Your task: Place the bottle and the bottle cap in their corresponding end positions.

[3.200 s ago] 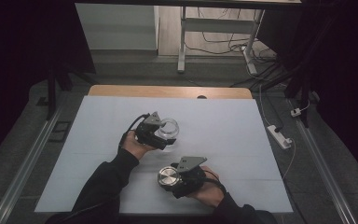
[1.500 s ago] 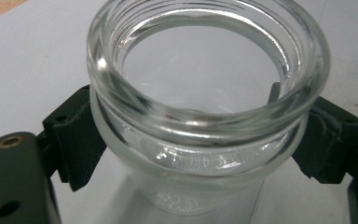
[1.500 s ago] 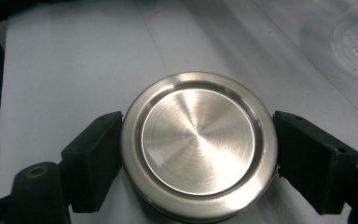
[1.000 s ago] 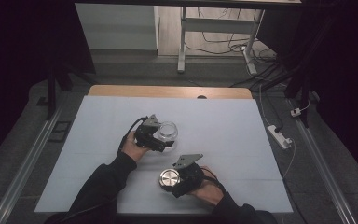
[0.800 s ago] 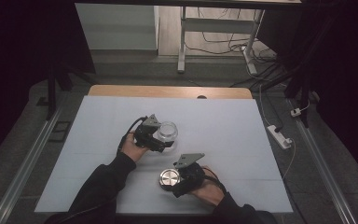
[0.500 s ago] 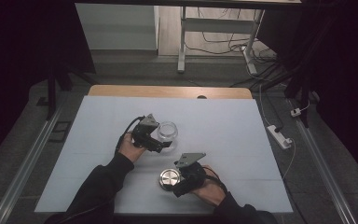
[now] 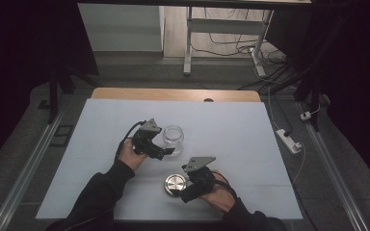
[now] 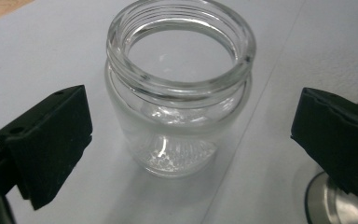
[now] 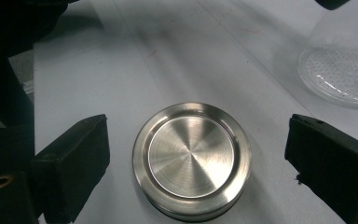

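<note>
While my high view blurs detail, the left gripper (image 8: 186,135) view shows the jar (image 8: 179,88) empty between jaws that have just spread. My right gripper (image 9: 196,158), jaws just widened, clears the lid (image 9: 192,158).

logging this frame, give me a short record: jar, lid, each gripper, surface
jar: clear glass jar, upright, open, empty, between the left gripper's jaws with gaps on both sides
lid: round metal lid, flat on the table, apart from the jar
left gripper: jaws just opening, open
right gripper: jaws just opening, open around the lid, not touching
surface: pale table
</note>
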A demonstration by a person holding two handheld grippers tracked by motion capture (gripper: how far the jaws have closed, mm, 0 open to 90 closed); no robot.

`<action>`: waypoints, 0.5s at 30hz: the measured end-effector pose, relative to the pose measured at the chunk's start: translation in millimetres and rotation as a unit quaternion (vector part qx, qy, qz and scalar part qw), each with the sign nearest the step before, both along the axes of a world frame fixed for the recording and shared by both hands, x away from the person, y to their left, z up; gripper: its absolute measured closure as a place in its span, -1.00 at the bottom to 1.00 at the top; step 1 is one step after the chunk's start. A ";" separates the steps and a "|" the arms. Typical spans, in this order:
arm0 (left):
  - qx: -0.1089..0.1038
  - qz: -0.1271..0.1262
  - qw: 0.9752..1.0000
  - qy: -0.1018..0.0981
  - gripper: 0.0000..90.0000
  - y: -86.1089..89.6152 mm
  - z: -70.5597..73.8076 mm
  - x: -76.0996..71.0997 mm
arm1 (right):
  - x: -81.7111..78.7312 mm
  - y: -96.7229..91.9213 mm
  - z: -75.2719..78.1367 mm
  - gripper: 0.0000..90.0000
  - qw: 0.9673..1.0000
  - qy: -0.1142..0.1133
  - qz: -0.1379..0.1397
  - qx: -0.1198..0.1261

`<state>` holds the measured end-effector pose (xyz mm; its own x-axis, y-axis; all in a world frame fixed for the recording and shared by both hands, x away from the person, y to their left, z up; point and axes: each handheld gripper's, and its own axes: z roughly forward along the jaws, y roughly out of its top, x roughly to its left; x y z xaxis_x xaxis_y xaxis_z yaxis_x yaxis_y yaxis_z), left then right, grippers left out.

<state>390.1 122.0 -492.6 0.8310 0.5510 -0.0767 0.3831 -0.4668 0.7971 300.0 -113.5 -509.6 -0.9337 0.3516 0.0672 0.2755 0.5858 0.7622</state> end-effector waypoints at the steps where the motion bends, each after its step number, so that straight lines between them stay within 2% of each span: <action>1: -0.001 -0.001 1.000 0.000 -1.00 1.0 0.9 -0.9 | -0.1 -0.2 0.5 -0.86 1.000 0.000 -0.001 0.001; 8: -0.010 -0.008 1.000 0.012 -1.00 8.1 4.4 -6.9 | 0.3 -2.5 3.2 -0.88 1.000 0.003 -0.005 0.005; 15: -0.005 -0.019 1.000 0.018 -1.00 10.2 4.8 -15.8 | 0.1 -4.3 5.4 -0.91 1.000 0.010 -0.005 0.010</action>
